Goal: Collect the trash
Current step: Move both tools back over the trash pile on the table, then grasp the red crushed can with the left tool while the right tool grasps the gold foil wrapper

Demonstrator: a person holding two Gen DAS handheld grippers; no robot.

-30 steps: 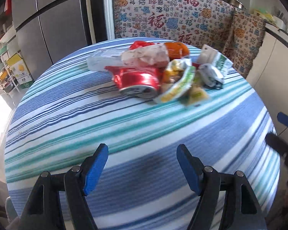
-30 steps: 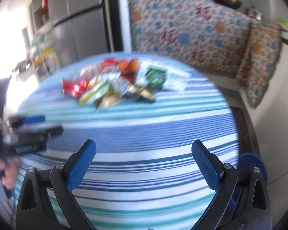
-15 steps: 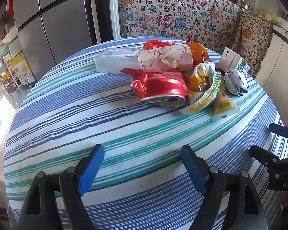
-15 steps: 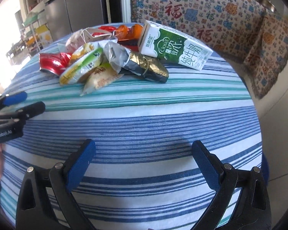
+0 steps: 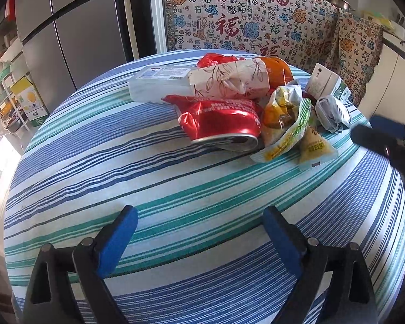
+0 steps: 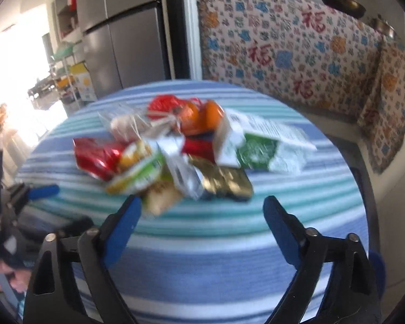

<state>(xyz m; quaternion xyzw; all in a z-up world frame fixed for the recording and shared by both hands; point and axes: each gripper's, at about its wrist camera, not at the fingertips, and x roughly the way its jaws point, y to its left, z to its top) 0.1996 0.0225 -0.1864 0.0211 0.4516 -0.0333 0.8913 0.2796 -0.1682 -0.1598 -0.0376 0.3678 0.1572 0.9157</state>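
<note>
A round table with a blue, green and white striped cloth (image 5: pixel 175 189) holds a heap of trash near its far edge: a crushed red can (image 5: pixel 221 124), a floral tissue pack (image 5: pixel 229 81), yellow-green snack wrappers (image 5: pixel 286 124) and a green-and-white milk carton (image 6: pixel 262 145). The left gripper (image 5: pixel 199 226) hovers over bare cloth short of the heap; its jaws have just been opening and stand wide with nothing between them. The right gripper (image 6: pixel 202 216) has swung in toward the heap since a moment ago, its jaws closing slightly yet wide apart and empty, its view blurred. Nothing is collected yet; both grippers look ready for a first pick.
</note>
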